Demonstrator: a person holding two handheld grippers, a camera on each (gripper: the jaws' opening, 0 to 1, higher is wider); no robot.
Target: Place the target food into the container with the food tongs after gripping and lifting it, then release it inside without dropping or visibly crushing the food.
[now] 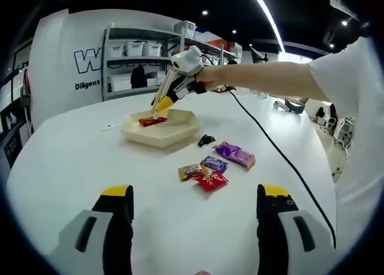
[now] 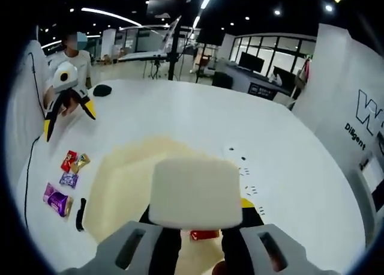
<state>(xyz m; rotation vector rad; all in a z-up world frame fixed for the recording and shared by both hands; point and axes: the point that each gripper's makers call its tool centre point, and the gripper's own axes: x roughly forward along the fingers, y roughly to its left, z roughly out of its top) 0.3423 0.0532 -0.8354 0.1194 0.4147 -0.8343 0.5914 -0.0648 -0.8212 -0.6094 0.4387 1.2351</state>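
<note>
Right gripper (image 1: 157,107) holds food tongs over cream hexagonal tray (image 1: 180,132) on white table (image 1: 72,167); tong tips nearly closed around red wrapped candy (image 1: 151,121), inside tray, at or near floor. Wrapper light, slick, crinkly; pinch mid-body, gently. Left gripper (image 1: 195,210) jaws wide apart, empty. Spare candies (image 1: 210,167) beside tray.

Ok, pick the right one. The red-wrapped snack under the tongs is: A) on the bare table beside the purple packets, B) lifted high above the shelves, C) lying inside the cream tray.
C: in the left gripper view the red-wrapped snack lies inside the cream tray, at the tip of the tongs that the right gripper holds.
</note>
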